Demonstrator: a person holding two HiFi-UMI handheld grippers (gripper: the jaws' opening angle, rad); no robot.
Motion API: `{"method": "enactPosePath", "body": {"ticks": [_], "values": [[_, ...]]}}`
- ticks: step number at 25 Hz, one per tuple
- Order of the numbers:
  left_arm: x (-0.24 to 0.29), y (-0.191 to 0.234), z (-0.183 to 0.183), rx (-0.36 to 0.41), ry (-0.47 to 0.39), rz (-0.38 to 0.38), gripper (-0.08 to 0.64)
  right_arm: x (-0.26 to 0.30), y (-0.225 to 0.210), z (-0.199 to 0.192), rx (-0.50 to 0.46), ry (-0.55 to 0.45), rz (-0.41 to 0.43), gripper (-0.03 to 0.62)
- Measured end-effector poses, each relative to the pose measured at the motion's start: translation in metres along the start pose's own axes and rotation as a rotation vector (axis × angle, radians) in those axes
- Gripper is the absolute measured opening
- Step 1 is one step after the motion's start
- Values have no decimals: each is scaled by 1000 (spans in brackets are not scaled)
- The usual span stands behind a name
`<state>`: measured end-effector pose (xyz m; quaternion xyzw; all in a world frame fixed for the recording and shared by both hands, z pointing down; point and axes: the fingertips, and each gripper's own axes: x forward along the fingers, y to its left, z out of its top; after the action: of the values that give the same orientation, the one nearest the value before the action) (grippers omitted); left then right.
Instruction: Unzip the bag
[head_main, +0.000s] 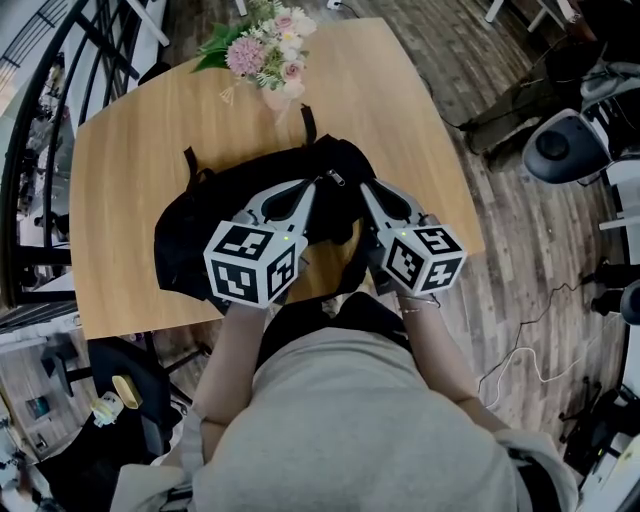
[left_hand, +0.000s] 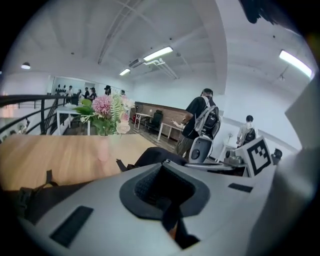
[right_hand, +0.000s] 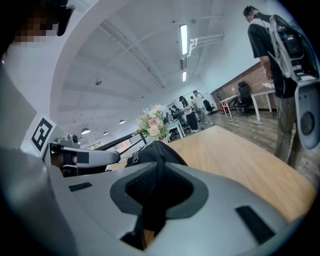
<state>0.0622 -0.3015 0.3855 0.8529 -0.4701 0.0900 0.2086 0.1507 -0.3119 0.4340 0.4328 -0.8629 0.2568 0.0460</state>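
Gripping black fabric, the right tongs (head_main: 363, 187) are clamped on the top of the bag (head_main: 190, 235). The left tongs (head_main: 316, 186), pressed fully together, meet it just beside them, by the zipper pull (head_main: 336, 179). The bag lies mid-desk (head_main: 120, 160), with flowers (head_main: 270, 45) beyond.

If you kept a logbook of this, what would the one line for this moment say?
left gripper: shut on zipper pull | right gripper: shut on black bag fabric | bag location: lying on wooden table
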Motion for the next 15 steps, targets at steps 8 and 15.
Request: {"method": "enactPosePath", "body": {"ticks": [8,15], "values": [[-8,4,-2,-274,-32,-66,17,-3,-3,-4,-2,2,5,57],[-14,9,-11,-310,-34,-42,17,-5,-6,-6,35,2,13,55]]}}
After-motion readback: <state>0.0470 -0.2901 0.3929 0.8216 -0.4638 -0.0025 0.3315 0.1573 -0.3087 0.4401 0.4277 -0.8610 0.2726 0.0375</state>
